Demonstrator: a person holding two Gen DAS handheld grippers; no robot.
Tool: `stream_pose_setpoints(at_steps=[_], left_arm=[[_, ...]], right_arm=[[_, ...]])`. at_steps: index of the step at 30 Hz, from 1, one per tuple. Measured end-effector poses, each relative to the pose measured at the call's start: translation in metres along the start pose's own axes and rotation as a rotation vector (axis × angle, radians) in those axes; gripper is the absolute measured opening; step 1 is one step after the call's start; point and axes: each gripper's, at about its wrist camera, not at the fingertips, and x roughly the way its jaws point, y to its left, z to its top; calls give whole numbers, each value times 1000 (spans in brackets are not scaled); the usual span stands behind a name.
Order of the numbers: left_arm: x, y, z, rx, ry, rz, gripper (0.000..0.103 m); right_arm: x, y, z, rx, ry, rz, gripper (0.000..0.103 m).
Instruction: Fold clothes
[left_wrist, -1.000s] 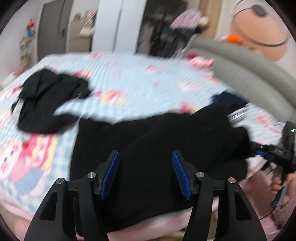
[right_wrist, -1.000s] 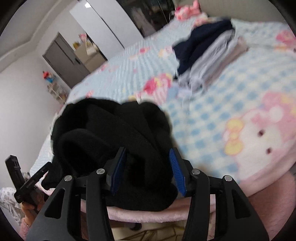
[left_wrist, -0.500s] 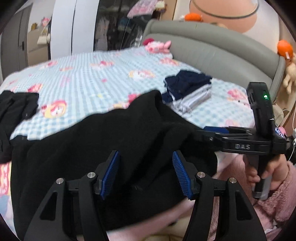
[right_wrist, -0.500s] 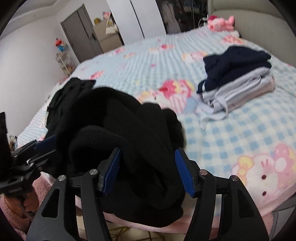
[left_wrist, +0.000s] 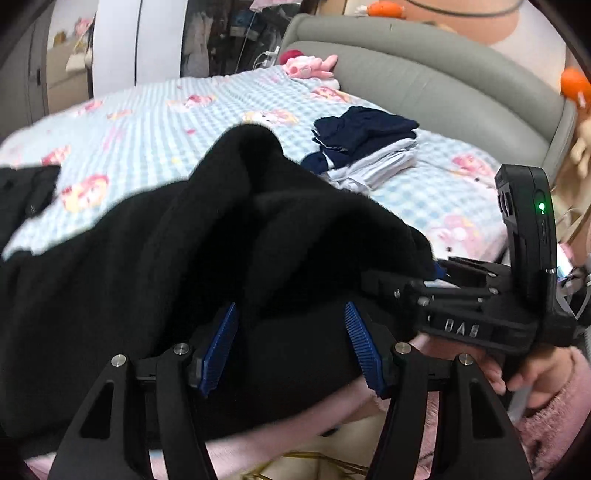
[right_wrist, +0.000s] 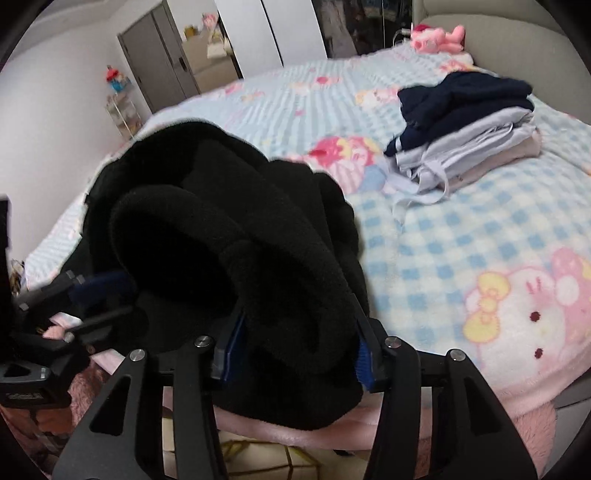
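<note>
The black fleece garment (left_wrist: 229, 236) lies bunched at the bed's near edge, filling each frame's lower centre. Left gripper (left_wrist: 291, 343) and right gripper (right_wrist: 295, 350) are both spread, fleece between their pads; whether either grips, I cannot tell. Pinch one layer only, lift evenly, clear of the folded stack (right_wrist: 465, 122) at upper right.

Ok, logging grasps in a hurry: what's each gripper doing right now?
Left gripper: open, black garment bunched between its fingers, not clamped.
Right gripper: open, the same garment's thick folds fill the gap.
</note>
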Motion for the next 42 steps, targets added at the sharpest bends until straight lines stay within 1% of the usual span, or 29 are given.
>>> stream_pose_setpoints(at_steps=[1,3,4,5,6,7,8,9,10,11,14,17,19,21,22,23,24,25,27,28,30,32,34,36,37,38,39,41,42], left_arm=[[1,-2,3,10,-4,26,63],[11,-1,3,6,15,57,62],[15,0,3,5,24,73,57],[16,3,1,-3,21,88,44],[17,6,-1,-11,17,103,38],[18,9,-3,-19,13,118,27],[16,14,-4,-43,7,110,21],[12,19,-4,-69,7,87,19],[9,24,-4,-96,8,63,14],[4,29,-4,-116,9,50,13],[-9,33,-7,-112,1,59,12],[-29,34,-8,-109,-39,52,12],[-42,35,-8,-109,-64,54,12],[-50,40,-9,-113,-80,80,12],[-53,42,-11,-111,-82,97,12],[-53,45,-13,-102,-77,116,12],[-47,47,-14,-107,-54,101,12],[-41,50,-15,-112,-32,85,12],[-30,56,-21,-161,15,12,12],[-26,57,-24,-182,28,-17,13],[-20,56,-29,-194,42,-39,13],[-20,54,-30,-194,40,-31,15],[-22,53,-28,-198,29,-25,17],[-28,56,-28,-239,8,-91,24],[-31,58,-27,-260,-3,-124,34],[-31,56,-27,-269,-7,-154,42],[-31,55,-26,-277,-10,-183,44],[-27,51,-25,-274,-11,-189,44],[-24,49,-24,-277,-10,-187,44]], right_arm=[[2,0,1,-1,3,0,50],[6,0,3,-2,9,1,49],[8,0,4,-3,12,1,45],[10,0,5,-3,15,1,35],[7,1,6,-3,4,-7,31],[4,1,6,-2,-8,-16,27],[1,1,6,-2,-20,-25,22],[-2,2,6,-1,-31,-33,21],[-6,2,6,0,-43,-42,20],[-9,2,7,0,-55,-51,19],[-19,3,7,2,-91,-77,17],[-28,4,8,4,-126,-104,16],[-48,8,8,-2,-217,-146,15],[-68,13,9,-9,-311,-189,13],[-73,13,7,-3,-347,-217,11],[-73,12,3,1,-360,-244,11],[-67,11,3,-1,-336,-236,11],[-59,7,-1,24,-299,-213,11],[-45,-3,-10,78,-223,-164,11],[-39,-8,-14,113,-196,-128,11],[-33,-15,-19,170,-164,-87,11],[-35,-15,-19,168,-164,-82,14],[-38,-16,-17,166,-177,-88,15],[-55,-21,-15,188,-245,-128,15],[-63,-23,-13,198,-269,-128,15],[-65,-27,-11,205,-271,-113,16],[-68,-30,-8,211,-270,-96,16],[-69,-35,-2,215,-261,-63,23],[-67,-37,1,213,-251,-46,24]])
